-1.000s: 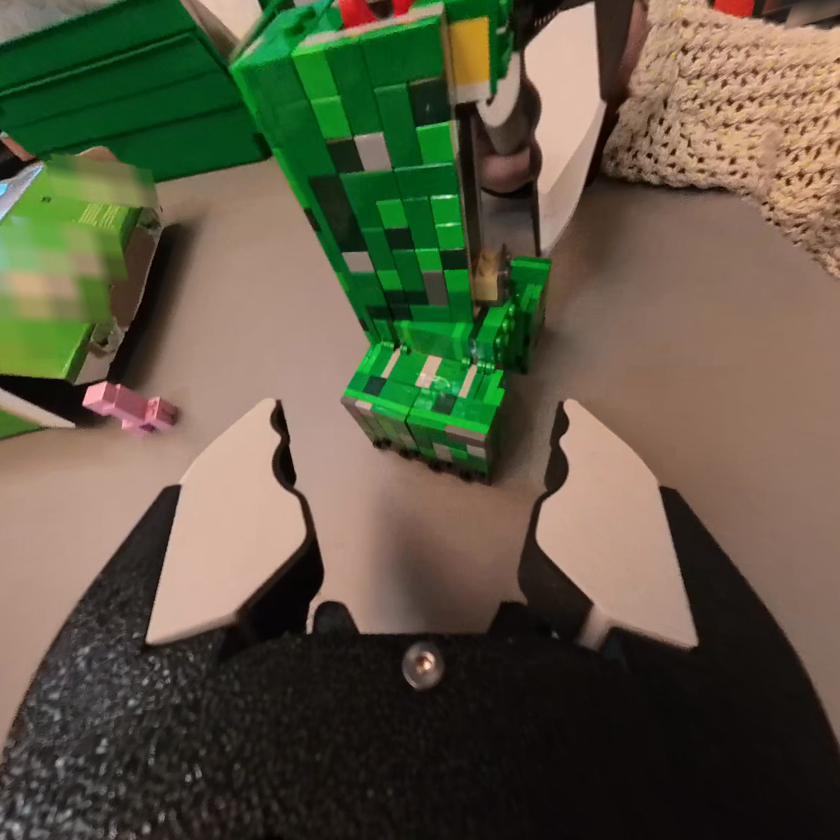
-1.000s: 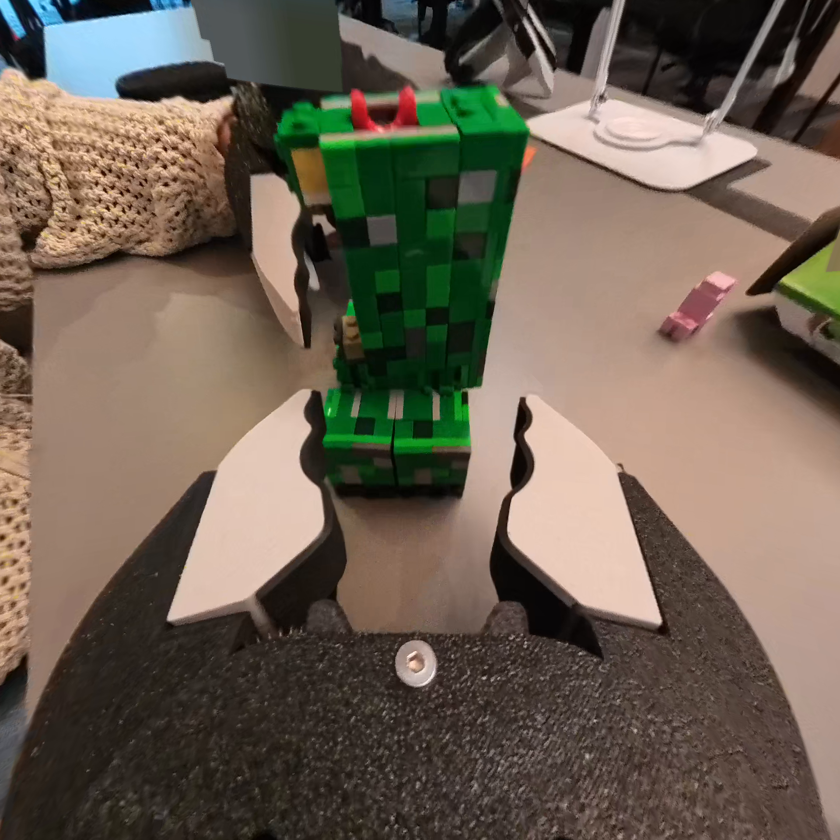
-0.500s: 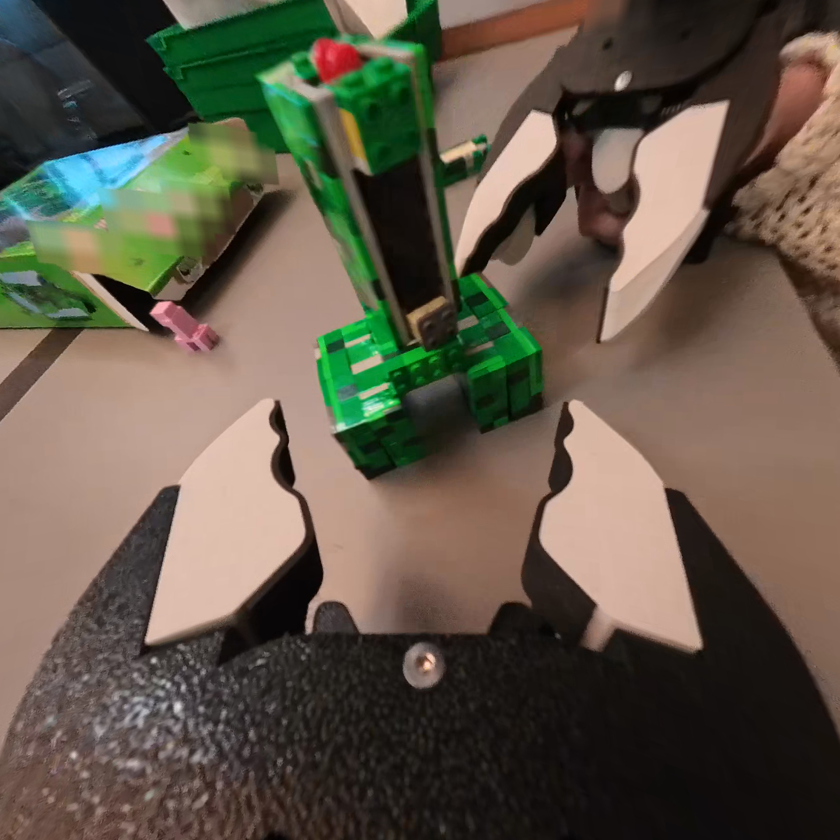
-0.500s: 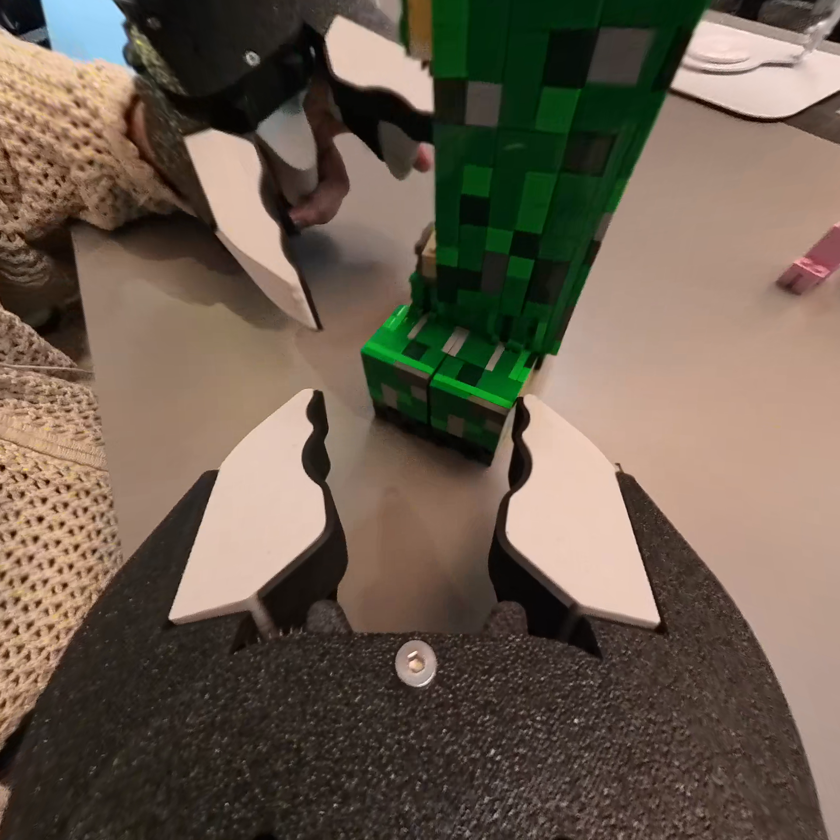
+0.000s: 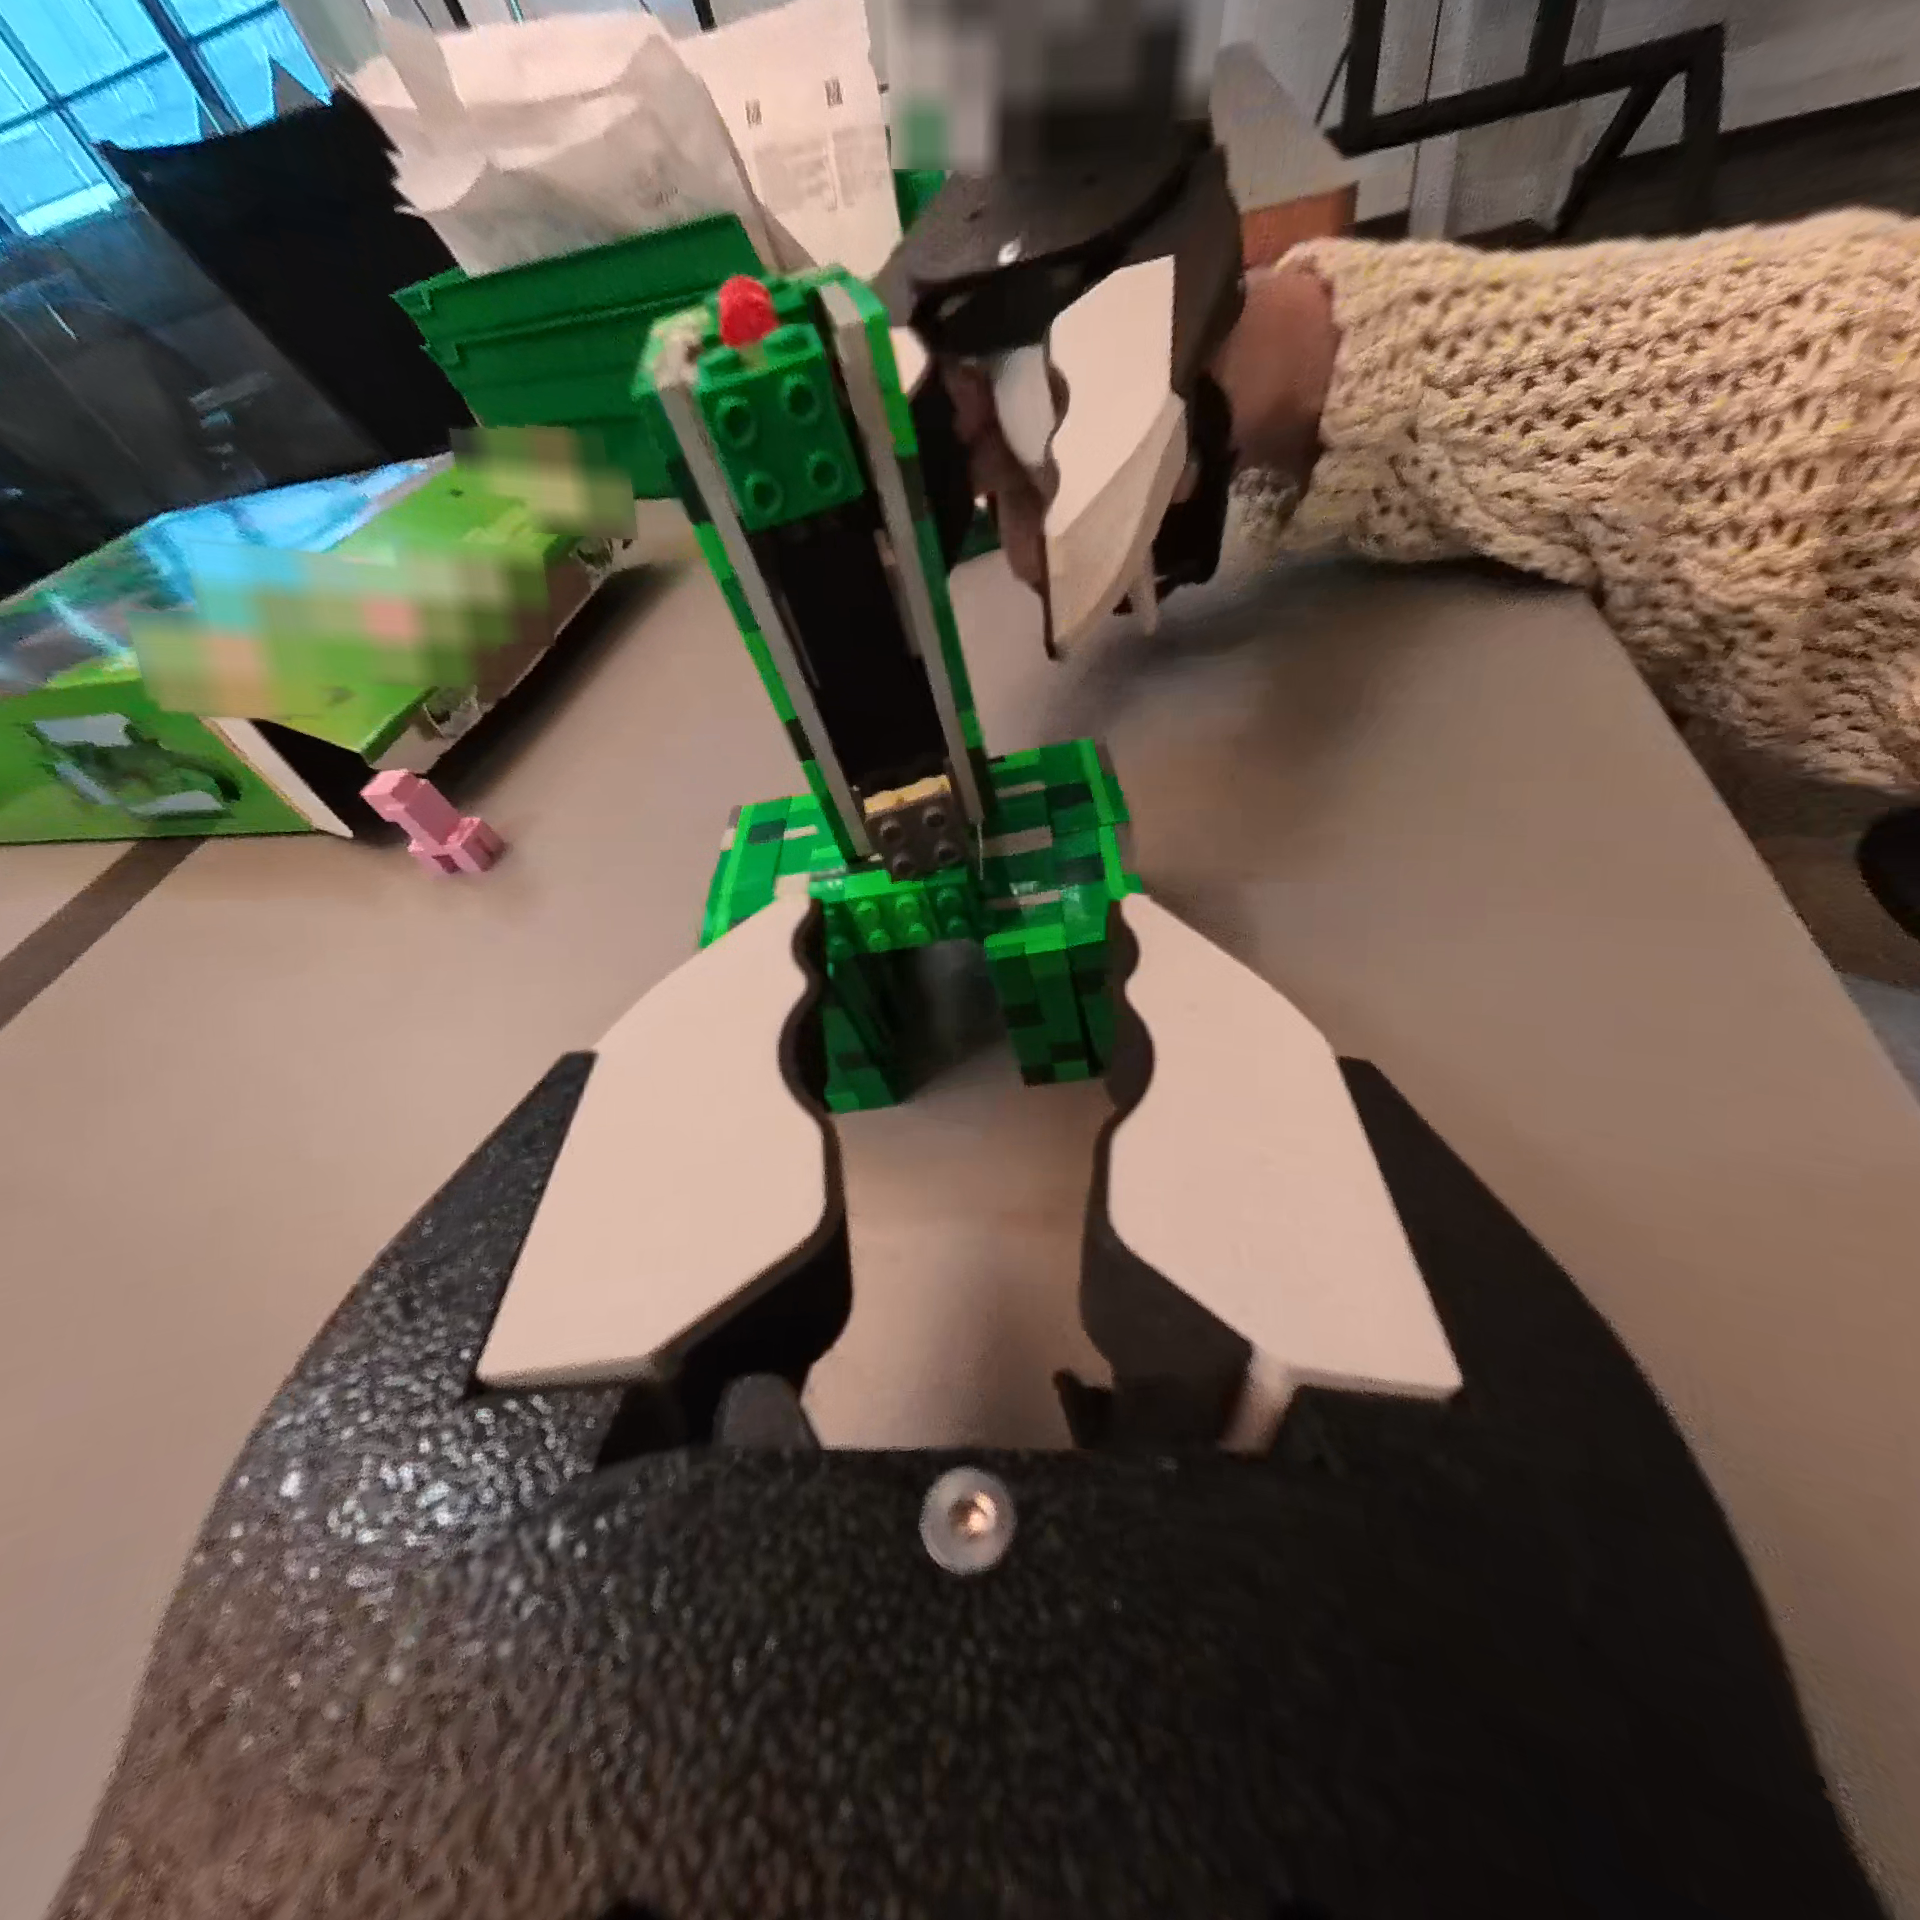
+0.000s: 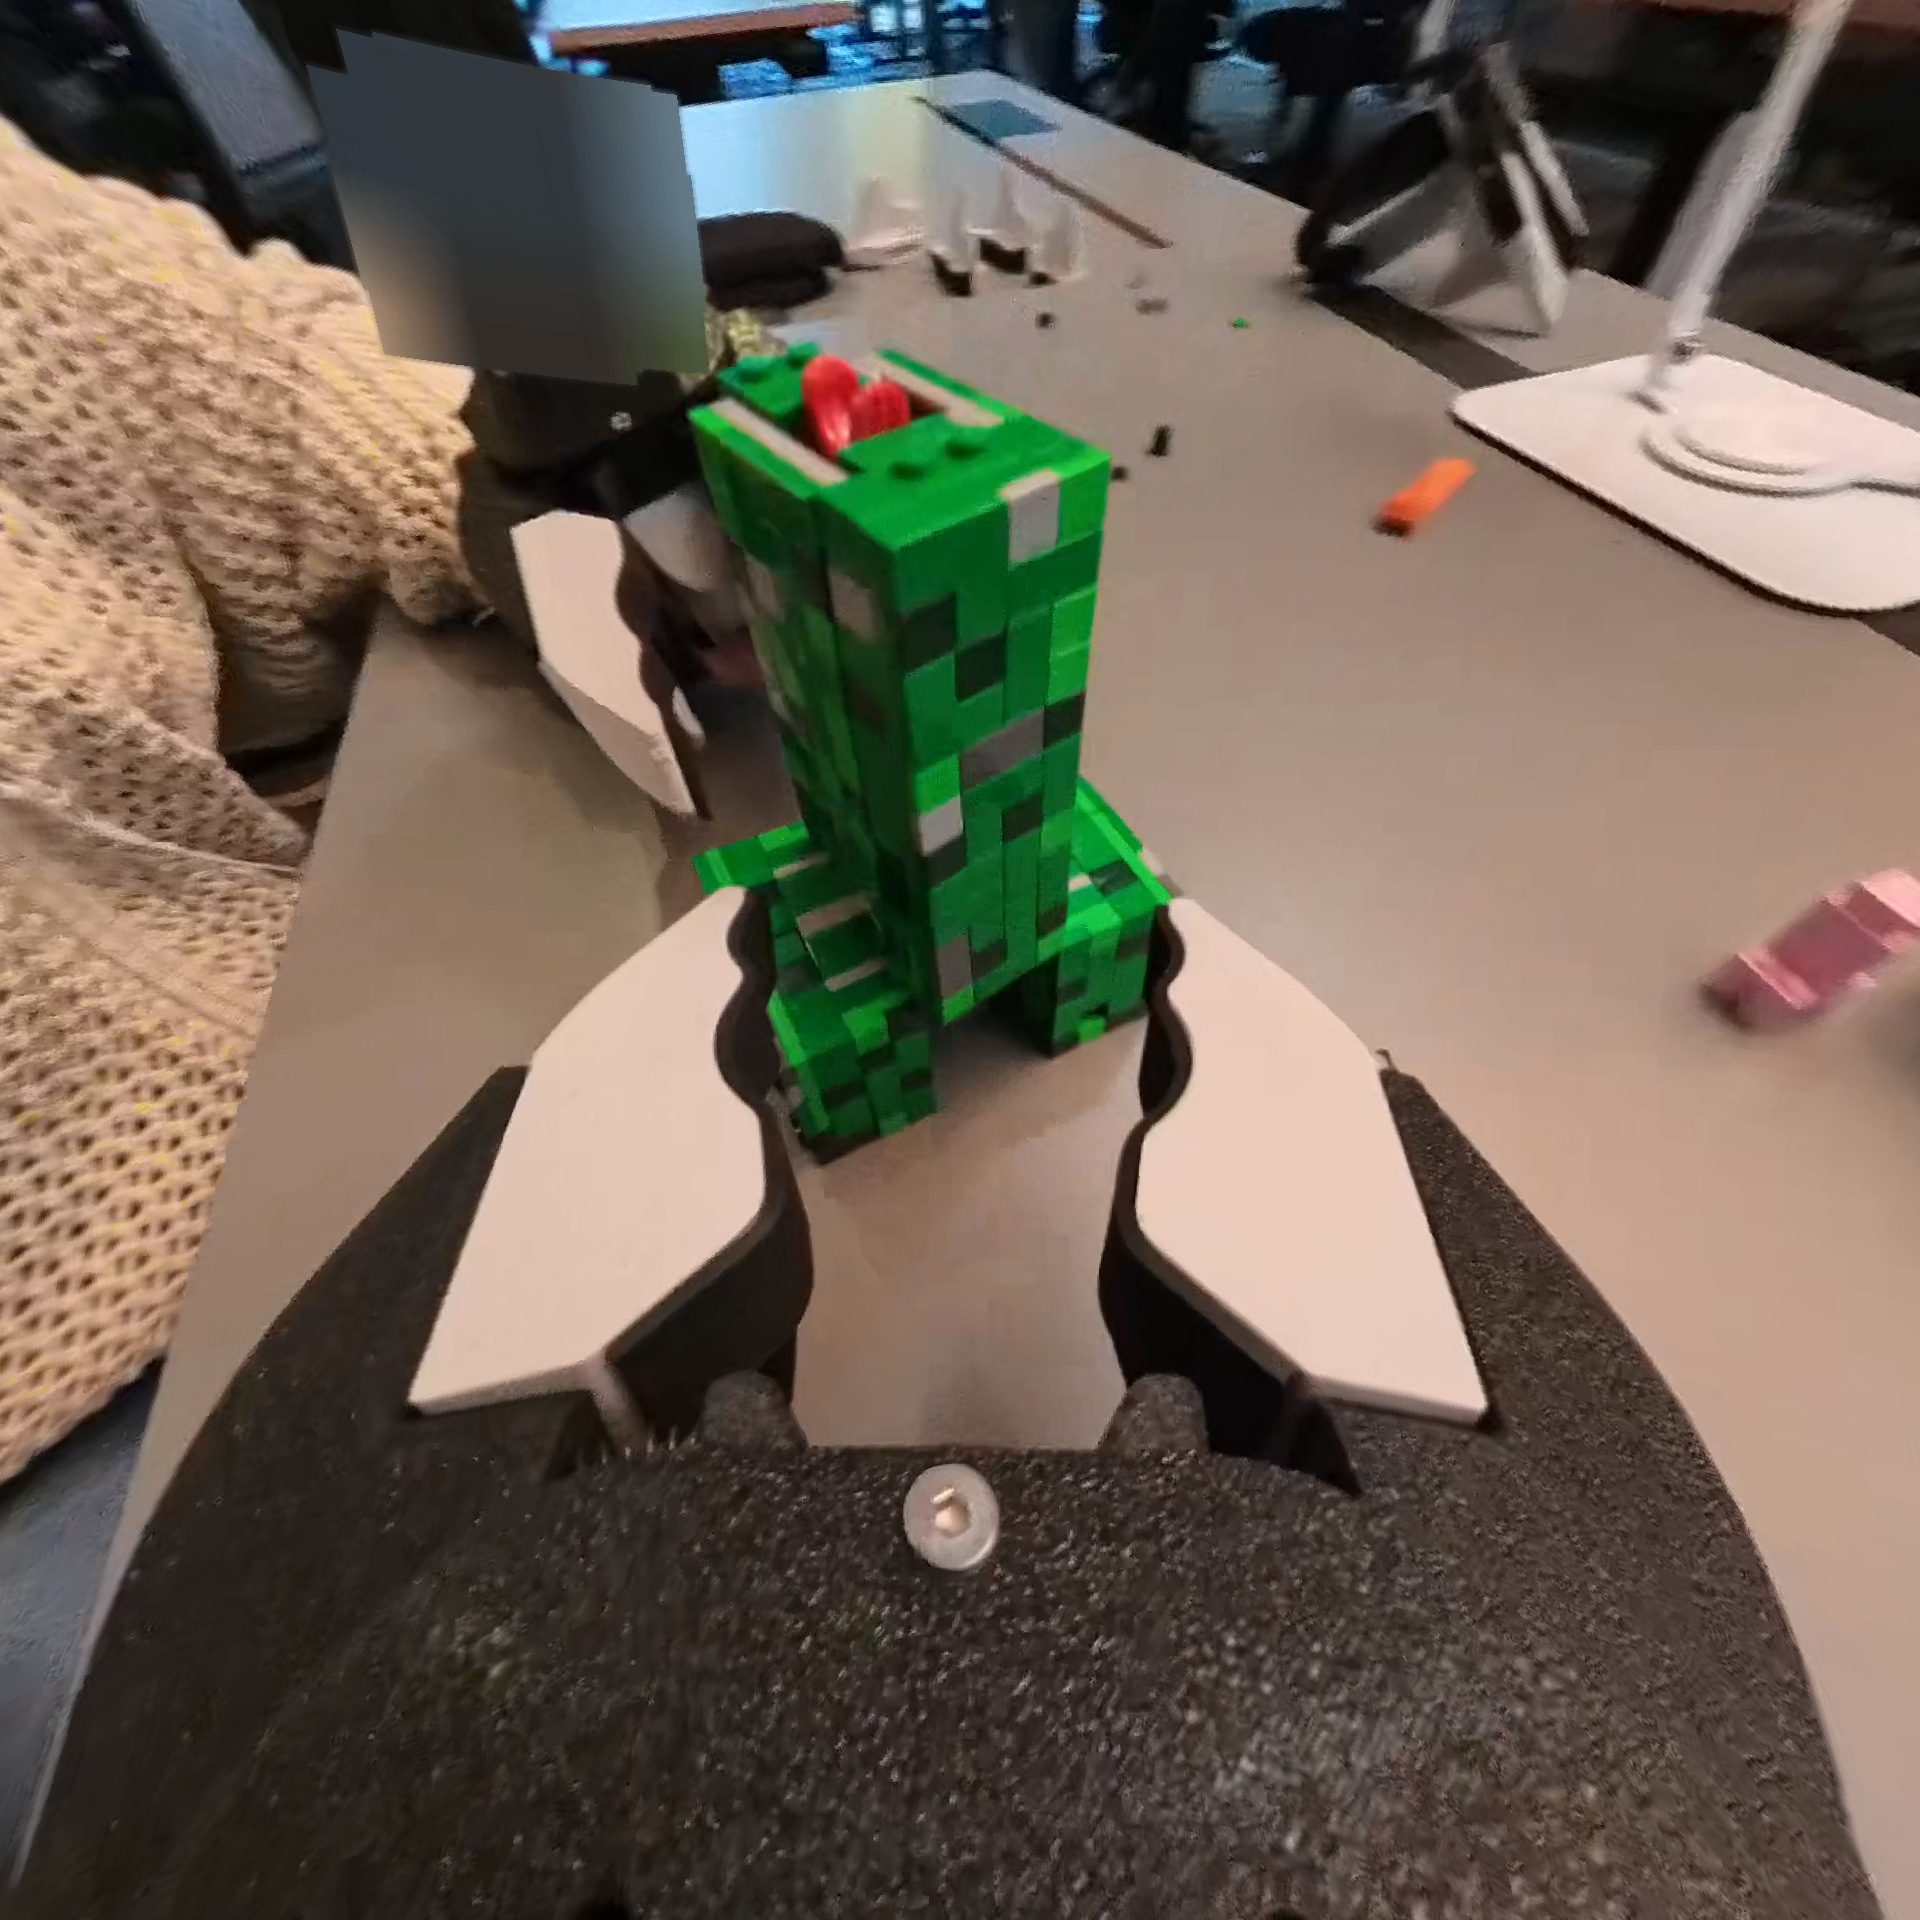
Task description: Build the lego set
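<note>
A tall green pixel-patterned lego figure (image 5: 862,644) stands on the grey table, with a red piece on top and its open black back facing the left wrist view. My left gripper (image 5: 963,914) has narrowed around the figure's two near legs, and its fingers touch them on both sides. In the right wrist view the figure (image 6: 956,675) shows a corner, and one left finger (image 6: 603,644) shows beyond it. My right gripper (image 6: 956,909) is open with the figure's base seen between its fingers. In the left wrist view a right finger (image 5: 1117,488) hangs behind the figure, apart from it.
A small pink lego piece (image 5: 431,826) lies left of the figure, next to a green box (image 5: 104,769). Green trays (image 5: 582,322) stand behind. An orange piece (image 6: 1429,494), small loose pieces and a white stand base (image 6: 1714,468) lie farther off. A cream knitted sleeve (image 5: 1610,468) rests at the table edge. Tip to tip, the grippers are about 7 cm apart.
My left gripper has moved in and closed from wide open onto the figure's legs. My right gripper has pulled back and swung round, so it now sees a corner of the figure.
</note>
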`<act>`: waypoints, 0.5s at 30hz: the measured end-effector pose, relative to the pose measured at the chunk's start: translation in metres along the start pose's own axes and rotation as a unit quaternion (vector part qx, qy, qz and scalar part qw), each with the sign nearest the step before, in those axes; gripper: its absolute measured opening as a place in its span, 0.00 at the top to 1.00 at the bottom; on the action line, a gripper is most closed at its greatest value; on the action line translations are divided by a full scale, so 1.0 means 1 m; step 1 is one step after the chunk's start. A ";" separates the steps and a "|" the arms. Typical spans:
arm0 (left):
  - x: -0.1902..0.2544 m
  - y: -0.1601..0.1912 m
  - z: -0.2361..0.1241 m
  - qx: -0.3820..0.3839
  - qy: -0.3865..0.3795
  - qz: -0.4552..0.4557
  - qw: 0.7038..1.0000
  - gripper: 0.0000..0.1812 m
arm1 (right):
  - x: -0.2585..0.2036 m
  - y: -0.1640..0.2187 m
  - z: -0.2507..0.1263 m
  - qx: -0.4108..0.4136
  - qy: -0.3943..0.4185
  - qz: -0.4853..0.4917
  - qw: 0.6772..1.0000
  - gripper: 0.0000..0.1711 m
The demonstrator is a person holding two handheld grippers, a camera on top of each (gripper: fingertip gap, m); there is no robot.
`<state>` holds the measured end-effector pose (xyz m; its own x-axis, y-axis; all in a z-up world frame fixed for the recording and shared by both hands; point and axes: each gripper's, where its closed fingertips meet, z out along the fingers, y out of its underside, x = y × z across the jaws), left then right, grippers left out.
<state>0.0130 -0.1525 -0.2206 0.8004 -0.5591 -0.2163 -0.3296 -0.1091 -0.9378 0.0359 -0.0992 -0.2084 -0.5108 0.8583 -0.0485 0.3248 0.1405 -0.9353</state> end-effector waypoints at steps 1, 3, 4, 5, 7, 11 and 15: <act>-0.003 -0.001 0.000 0.003 -0.004 0.000 1.000 0.74 | 0.001 -0.001 0.004 -0.006 -0.021 -0.004 1.000 0.60; -0.009 -0.002 0.000 0.005 -0.007 -0.002 1.000 0.76 | -0.001 -0.004 0.013 -0.007 -0.065 -0.011 0.998 0.60; -0.012 -0.002 0.000 0.007 -0.007 -0.005 1.000 0.78 | -0.002 -0.005 0.016 -0.006 -0.084 -0.010 0.996 0.60; -0.013 -0.002 0.000 0.011 -0.005 -0.009 1.000 0.81 | -0.004 -0.008 0.018 -0.003 -0.103 -0.010 0.995 0.61; -0.015 -0.002 0.000 0.016 0.000 -0.016 1.000 0.84 | -0.006 -0.012 0.021 0.002 -0.124 -0.018 0.992 0.62; -0.014 0.003 0.001 0.012 0.012 -0.029 0.999 0.85 | -0.010 -0.015 0.021 0.000 -0.151 -0.036 0.988 0.69; -0.010 0.004 0.002 0.007 0.020 -0.019 1.000 0.85 | -0.010 -0.015 0.020 0.003 -0.154 -0.042 0.987 0.76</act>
<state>0.0050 -0.1459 -0.2225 0.7908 -0.5880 -0.1699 -0.2927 -0.1196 -0.9487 0.0202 -0.1203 -0.2015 -0.7539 0.6528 -0.0746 0.2673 0.2010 -0.9424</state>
